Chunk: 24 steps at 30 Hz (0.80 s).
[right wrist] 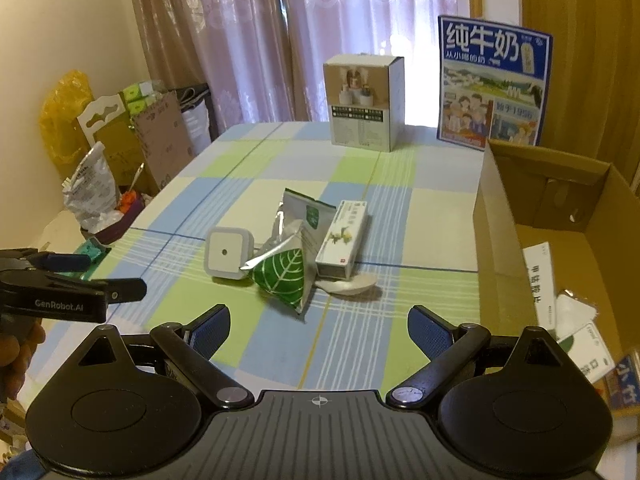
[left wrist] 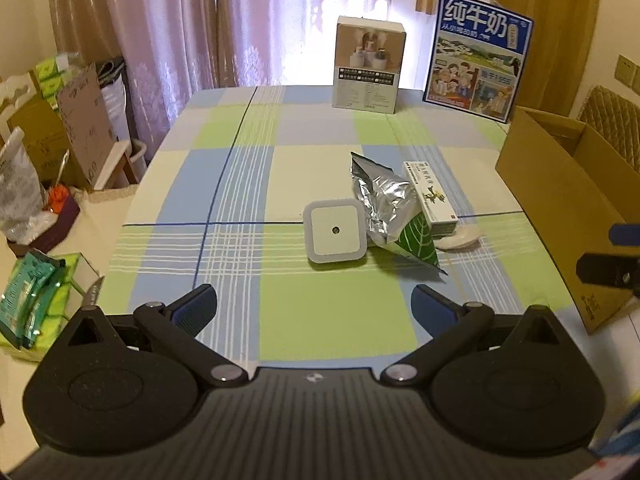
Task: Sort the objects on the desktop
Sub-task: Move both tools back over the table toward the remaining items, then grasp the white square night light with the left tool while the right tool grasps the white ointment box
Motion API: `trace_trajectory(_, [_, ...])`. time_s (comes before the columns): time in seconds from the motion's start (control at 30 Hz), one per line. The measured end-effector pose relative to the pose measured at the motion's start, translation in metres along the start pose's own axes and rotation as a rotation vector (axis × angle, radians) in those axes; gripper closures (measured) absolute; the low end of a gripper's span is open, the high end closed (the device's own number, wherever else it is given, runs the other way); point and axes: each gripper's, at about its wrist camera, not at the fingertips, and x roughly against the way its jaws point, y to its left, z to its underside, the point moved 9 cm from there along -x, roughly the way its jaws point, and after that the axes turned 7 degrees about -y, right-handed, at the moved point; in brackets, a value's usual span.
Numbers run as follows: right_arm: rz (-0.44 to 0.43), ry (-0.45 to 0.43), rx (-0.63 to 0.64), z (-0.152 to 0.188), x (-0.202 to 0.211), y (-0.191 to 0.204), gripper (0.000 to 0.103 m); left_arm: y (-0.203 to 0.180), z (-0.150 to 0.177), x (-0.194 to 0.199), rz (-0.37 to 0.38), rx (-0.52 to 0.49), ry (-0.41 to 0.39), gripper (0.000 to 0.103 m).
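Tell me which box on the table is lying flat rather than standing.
The small white medicine box beside the foil pouch. The humidifier box and blue milk carton stand upright at the far edge.

Left gripper (left wrist: 314,306) held level, jaws spread wide, nothing gripped, right gripper (right wrist: 319,326) likewise spread and empty, left hand (right wrist: 16,354) glimpsed behind its gripper body.
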Motion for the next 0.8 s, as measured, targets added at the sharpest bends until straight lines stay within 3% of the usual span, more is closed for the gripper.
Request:
trace_trajectory(0.33, [0.004, 0.016, -0.032, -0.001, -0.044, -0.016, 0.01, 0.002, -0.006, -0.057, -0.017, 0.006, -0.004, 0.002])
trace_trajectory(0.57, [0.024, 0.001, -0.059, -0.006, -0.074, -0.03, 0.01, -0.001, -0.016, -0.098, -0.001, 0.049, -0.015, 0.012])
trace_trajectory(0.8, [0.028, 0.002, -0.099, -0.007, -0.095, -0.045, 0.01, -0.009, -0.016, -0.135, 0.004, 0.066, -0.013, 0.013])
